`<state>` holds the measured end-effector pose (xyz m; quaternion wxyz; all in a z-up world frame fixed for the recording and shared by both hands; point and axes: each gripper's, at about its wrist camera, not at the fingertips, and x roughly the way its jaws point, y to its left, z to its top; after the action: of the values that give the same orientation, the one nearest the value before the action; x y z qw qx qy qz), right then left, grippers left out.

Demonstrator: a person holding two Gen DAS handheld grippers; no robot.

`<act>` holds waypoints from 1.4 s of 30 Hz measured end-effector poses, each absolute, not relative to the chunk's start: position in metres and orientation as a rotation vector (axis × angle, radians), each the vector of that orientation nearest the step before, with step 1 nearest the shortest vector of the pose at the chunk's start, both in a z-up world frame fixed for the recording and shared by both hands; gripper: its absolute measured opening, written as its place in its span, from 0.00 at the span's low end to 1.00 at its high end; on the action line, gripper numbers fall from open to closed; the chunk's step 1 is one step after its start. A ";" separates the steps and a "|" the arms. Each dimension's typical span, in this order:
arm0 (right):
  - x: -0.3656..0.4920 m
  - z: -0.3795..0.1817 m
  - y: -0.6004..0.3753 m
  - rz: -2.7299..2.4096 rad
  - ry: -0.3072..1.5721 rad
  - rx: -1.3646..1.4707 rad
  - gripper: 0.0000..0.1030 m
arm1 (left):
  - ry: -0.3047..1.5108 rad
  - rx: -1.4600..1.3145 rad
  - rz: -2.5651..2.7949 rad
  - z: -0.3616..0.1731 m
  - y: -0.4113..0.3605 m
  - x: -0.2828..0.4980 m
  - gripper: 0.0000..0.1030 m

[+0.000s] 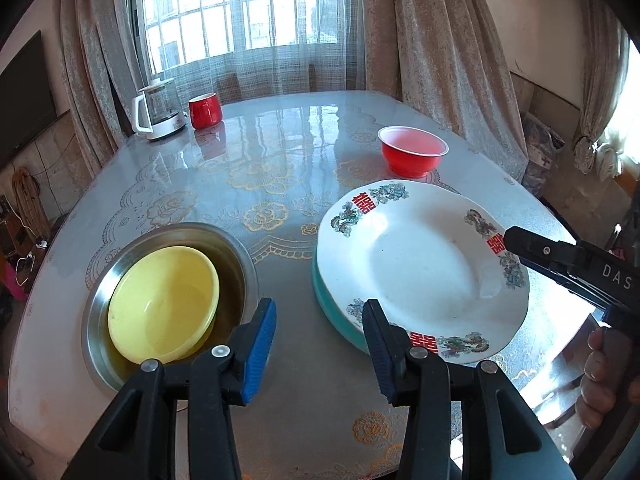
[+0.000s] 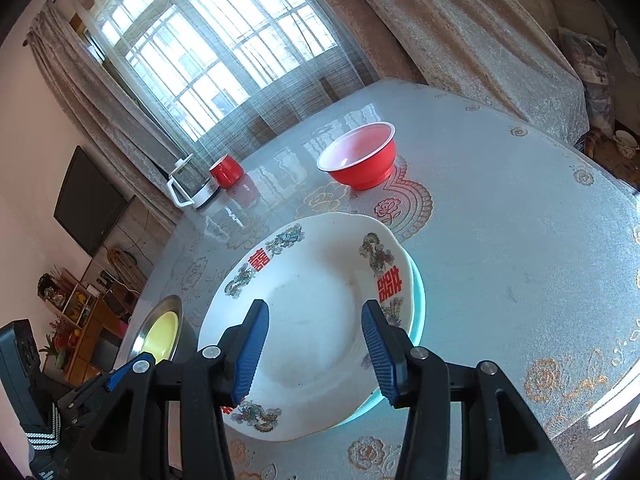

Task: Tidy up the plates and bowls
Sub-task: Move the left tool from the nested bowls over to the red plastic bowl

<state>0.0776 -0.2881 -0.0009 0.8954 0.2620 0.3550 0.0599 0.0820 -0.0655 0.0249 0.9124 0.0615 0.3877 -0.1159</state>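
The left gripper (image 1: 320,330) hangs over the table (image 1: 280,160) with its jaws wide and nothing between them; it is above the bare cloth between the steel basin (image 1: 100,300) and the white plate (image 1: 420,268). A yellow bowl (image 1: 164,304) lies tilted inside the basin, leaning against its wall. The white plate, with red signs and dragons on its rim, sits on top of a teal plate (image 1: 324,300) – only the teal edge shows at the left and near side. Behind this stack, apart from it, a red bowl (image 1: 414,152) stands upright on the table. At the far left corner there is a kettle (image 1: 158,114) with a red cup (image 1: 205,110) just beside it. The right gripper (image 2: 314,344) is over the near part of the white plate, also with the jaws wide and holding nothing – whether its blue pads (image 2: 252,348) touch the plate I cannot tell. In the left view its black body reaches in over the right rim of the plate.
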 end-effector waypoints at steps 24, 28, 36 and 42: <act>0.062 0.011 -0.276 0.184 0.701 0.536 0.48 | 0.766 0.110 -0.239 0.041 -0.062 0.060 0.44; 0.058 0.017 -0.275 0.192 0.691 0.541 0.48 | 0.745 0.115 -0.252 0.047 -0.062 0.051 0.44; 0.055 0.024 -0.276 0.167 0.686 0.540 0.48 | 0.755 0.067 -0.290 0.053 -0.056 0.058 0.44; 0.060 0.018 -0.278 0.177 0.715 0.561 0.48 | 0.783 0.063 -0.303 0.042 -0.053 0.068 0.44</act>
<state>0.0601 -0.2784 0.0183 0.8947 0.2708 0.3447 0.0855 0.0677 -0.0531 0.0424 0.9128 0.0306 0.3800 -0.1469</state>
